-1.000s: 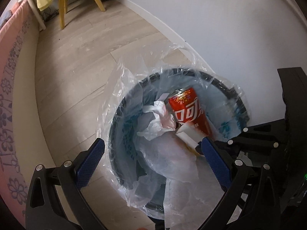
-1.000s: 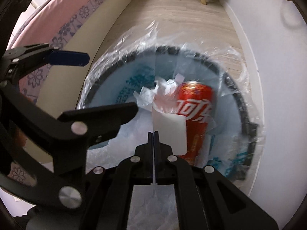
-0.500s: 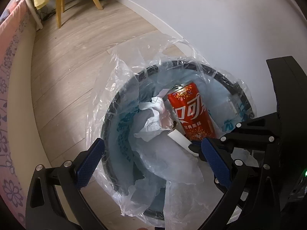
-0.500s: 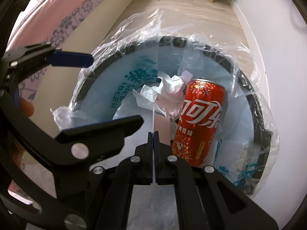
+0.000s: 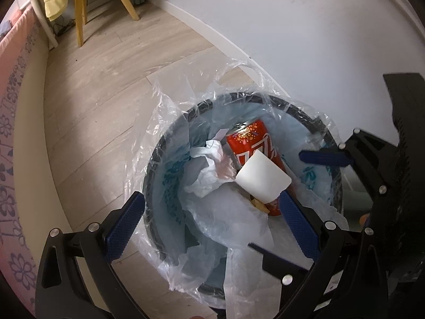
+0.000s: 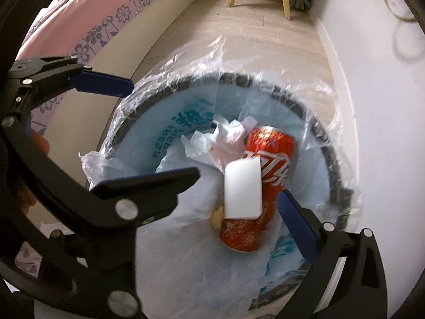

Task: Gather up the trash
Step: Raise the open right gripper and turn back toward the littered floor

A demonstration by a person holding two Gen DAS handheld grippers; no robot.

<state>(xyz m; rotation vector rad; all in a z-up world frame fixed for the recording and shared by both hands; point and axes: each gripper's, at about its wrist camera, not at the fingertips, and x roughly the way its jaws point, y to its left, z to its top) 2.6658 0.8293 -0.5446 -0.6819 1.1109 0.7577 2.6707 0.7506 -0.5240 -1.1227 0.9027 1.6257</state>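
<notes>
Both claws gape empty over the lined bin, left claw and right claw spread wide, white card lying on the red can just ahead.

Your way into the bin is crowded: the can, the white card and crumpled paper fill its middle, and loose liner drapes the rim. The wall stands close on one side, the bed on the other. Open floor runs toward the chair.
</notes>
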